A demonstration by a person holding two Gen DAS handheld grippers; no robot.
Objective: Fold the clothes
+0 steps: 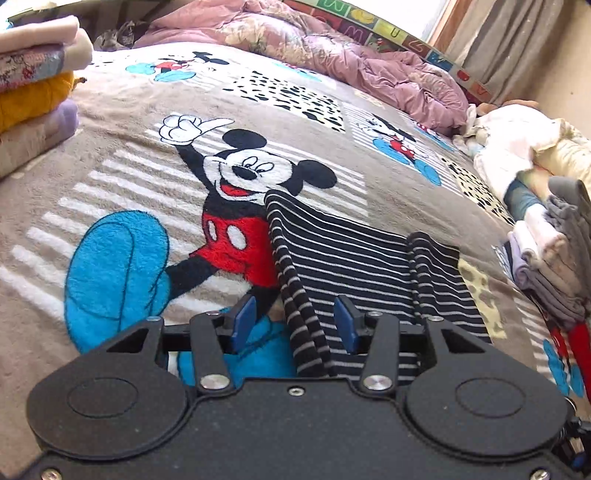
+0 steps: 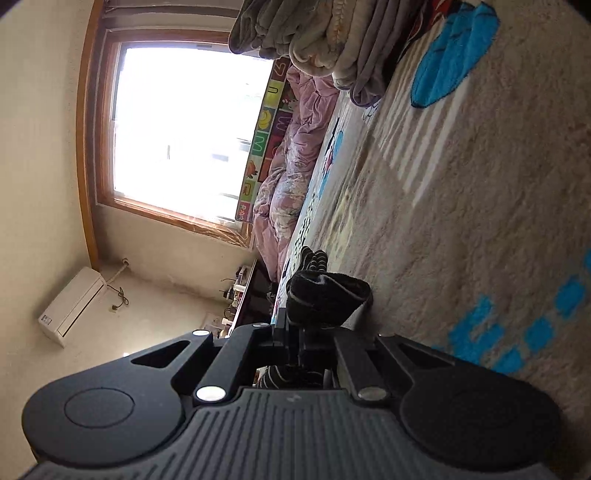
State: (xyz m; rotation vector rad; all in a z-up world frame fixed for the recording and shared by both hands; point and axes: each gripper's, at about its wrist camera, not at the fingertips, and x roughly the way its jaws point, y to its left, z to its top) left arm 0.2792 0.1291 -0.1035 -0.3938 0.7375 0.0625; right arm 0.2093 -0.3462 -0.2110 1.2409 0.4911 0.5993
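A black garment with thin white stripes (image 1: 343,251) lies flat on the cartoon-mouse blanket (image 1: 129,184) in the left wrist view. My left gripper (image 1: 294,319) hovers low over its near left edge. The blue pads (image 1: 243,319) stand apart, with the garment's folded edge lying between them and neither pad pressing on it. In the right wrist view, which is rolled on its side, my right gripper (image 2: 303,328) is shut on a bunched part of the same striped garment (image 2: 325,295), held just above the blanket (image 2: 480,240).
A stack of folded clothes (image 1: 33,85) sits at the far left of the bed. Another pile (image 1: 546,254) lies along the right edge. A crumpled pink quilt (image 1: 332,48) runs along the back by the window (image 2: 184,129). Folded blankets (image 2: 314,33) lie ahead of the right gripper.
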